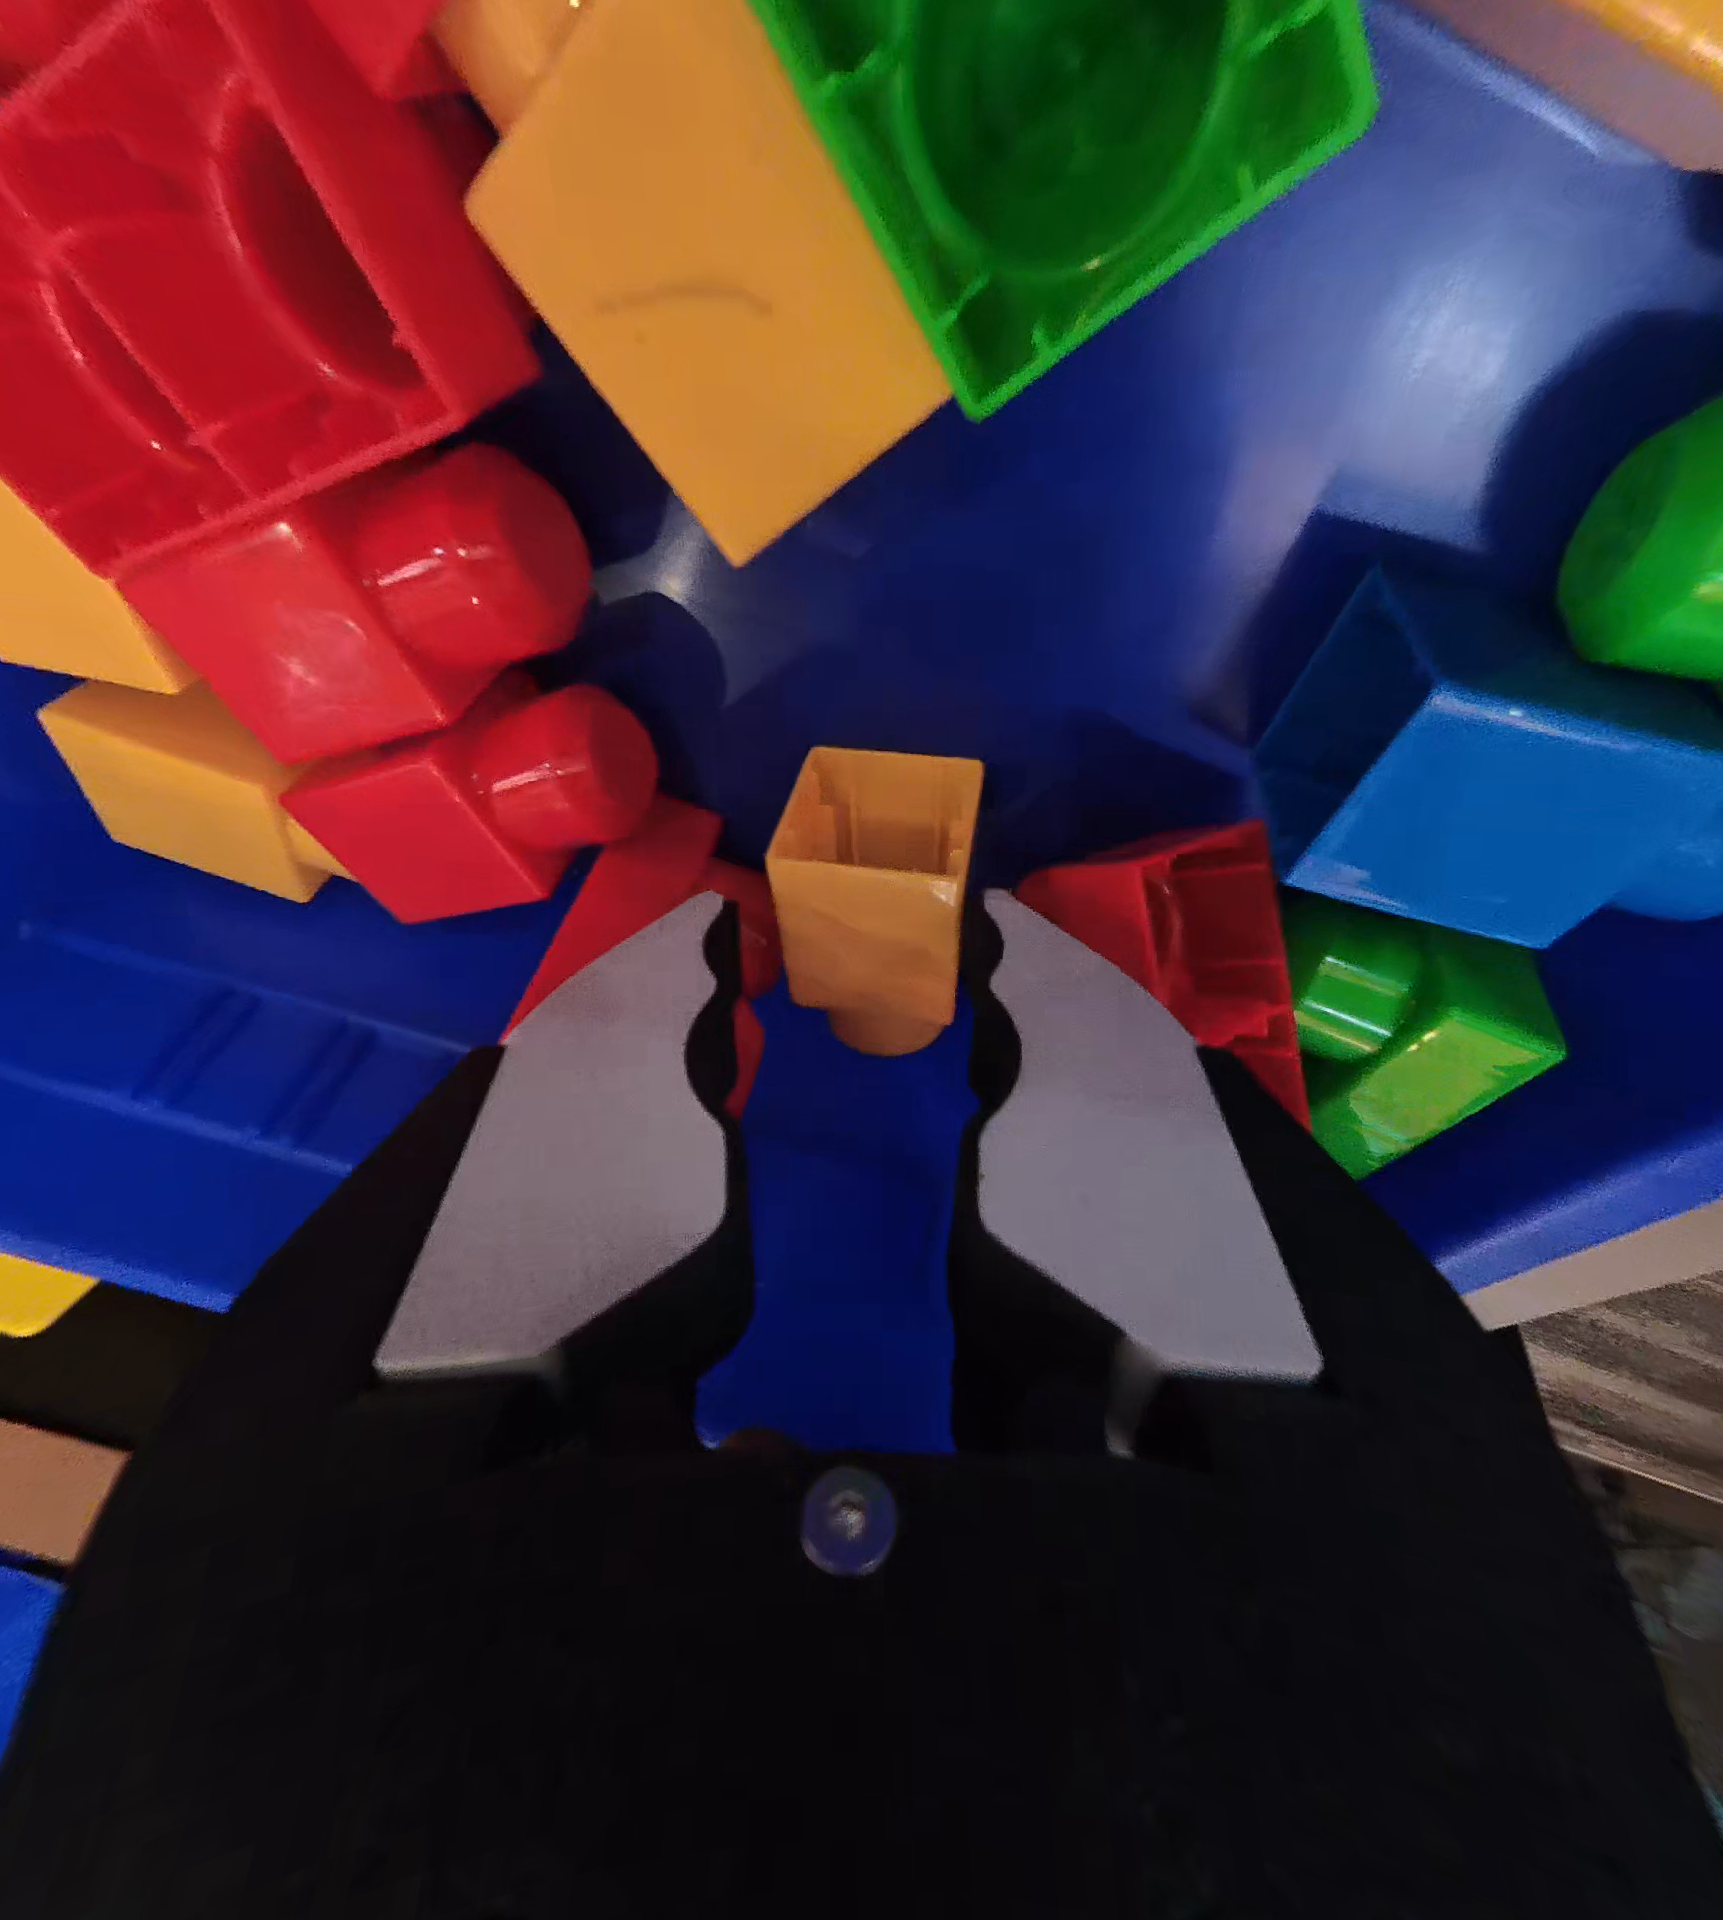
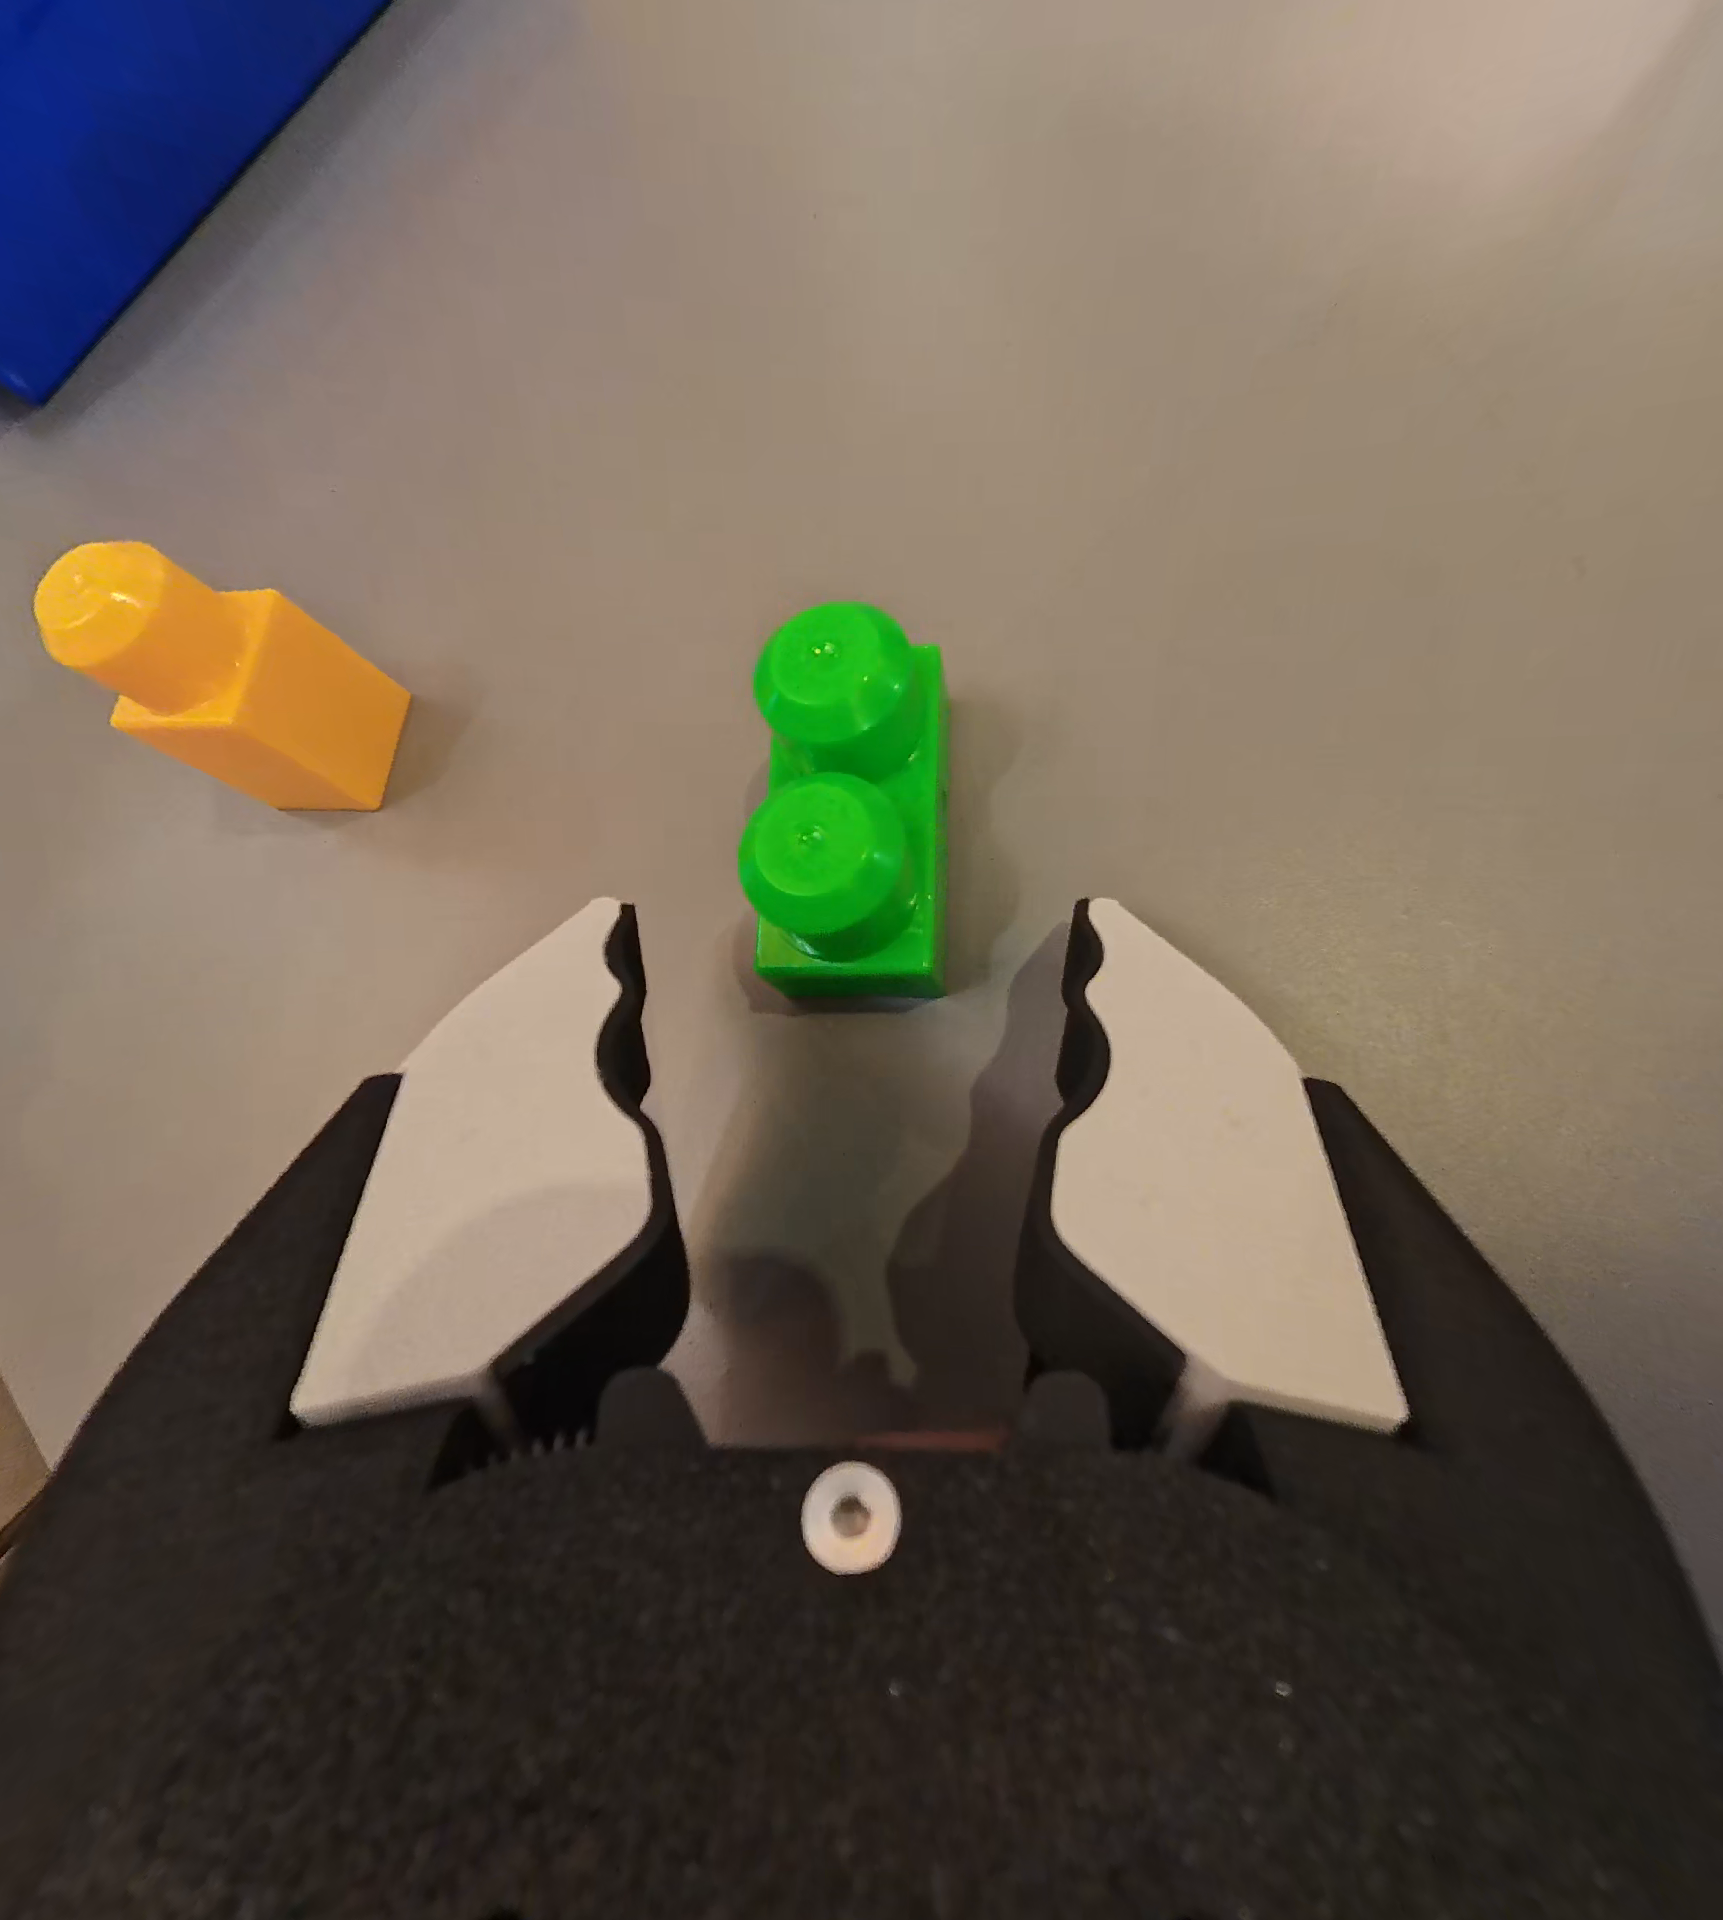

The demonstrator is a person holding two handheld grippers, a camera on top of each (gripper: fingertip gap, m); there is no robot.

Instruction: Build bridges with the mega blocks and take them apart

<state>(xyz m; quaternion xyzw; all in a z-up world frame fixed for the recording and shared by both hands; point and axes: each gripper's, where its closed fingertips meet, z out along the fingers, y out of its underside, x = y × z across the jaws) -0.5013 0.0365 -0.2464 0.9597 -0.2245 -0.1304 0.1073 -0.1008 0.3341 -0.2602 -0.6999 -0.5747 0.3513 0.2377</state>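
Observation:
In the left wrist view my left gripper (image 1: 852, 914) is shut on a small orange one-stud block (image 1: 872, 883), held over a blue bin (image 1: 1200, 416). The block's stud points back at the camera and its hollow underside faces away. In the right wrist view my right gripper (image 2: 854, 906) is open and empty above a grey table (image 2: 1252, 520). A green two-stud block (image 2: 852, 821) stands studs up just ahead of its fingertips, in line with the gap. An orange one-stud block (image 2: 254, 691) stands on the table farther left.
The bin holds several loose blocks: red ones (image 1: 213, 312) and orange ones (image 1: 701, 291) at the left, a green one (image 1: 1075, 156) at the top, a blue one (image 1: 1522, 769) and green ones (image 1: 1418, 1039) at the right. A blue bin corner (image 2: 78, 177) lies at the table's upper left. The left gripper's tips are roughly 50 cm from the right gripper's.

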